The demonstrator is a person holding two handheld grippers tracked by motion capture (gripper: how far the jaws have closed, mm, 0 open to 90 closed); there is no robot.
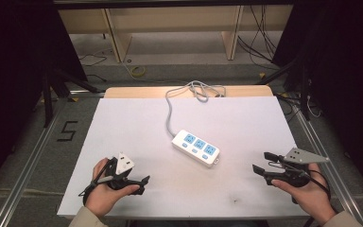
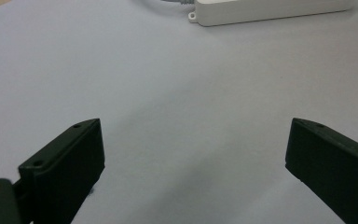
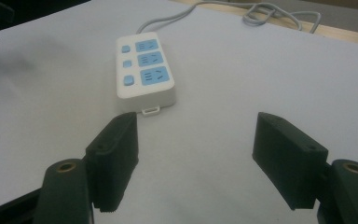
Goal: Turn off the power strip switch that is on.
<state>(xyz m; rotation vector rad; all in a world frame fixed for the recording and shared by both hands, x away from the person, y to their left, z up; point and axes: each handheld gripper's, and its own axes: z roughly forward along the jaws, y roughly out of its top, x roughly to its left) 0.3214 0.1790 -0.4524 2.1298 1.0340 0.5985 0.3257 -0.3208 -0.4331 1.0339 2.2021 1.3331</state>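
A white power strip (image 1: 196,147) with three blue sockets lies slantwise in the middle of the white sheet (image 1: 123,127). Its grey cable (image 1: 169,113) runs to a loose coil (image 1: 201,89) at the far edge. My left gripper (image 1: 142,185) rests near the front left, open, jaws toward the strip and nothing between them. My right gripper (image 1: 261,161) sits at the front right, open and empty, also facing the strip. In the left gripper view the gripper (image 2: 196,135) sees the strip's side (image 2: 270,10) well ahead. In the right gripper view the gripper (image 3: 196,126) faces the strip's end (image 3: 144,70).
The sheet covers a wooden table whose far edge (image 1: 137,91) shows bare. Metal rails (image 1: 28,161) run along both sides, with a "5" mark (image 1: 67,131) on the left floor. Shelf legs and loose cables (image 1: 260,42) stand beyond the table.
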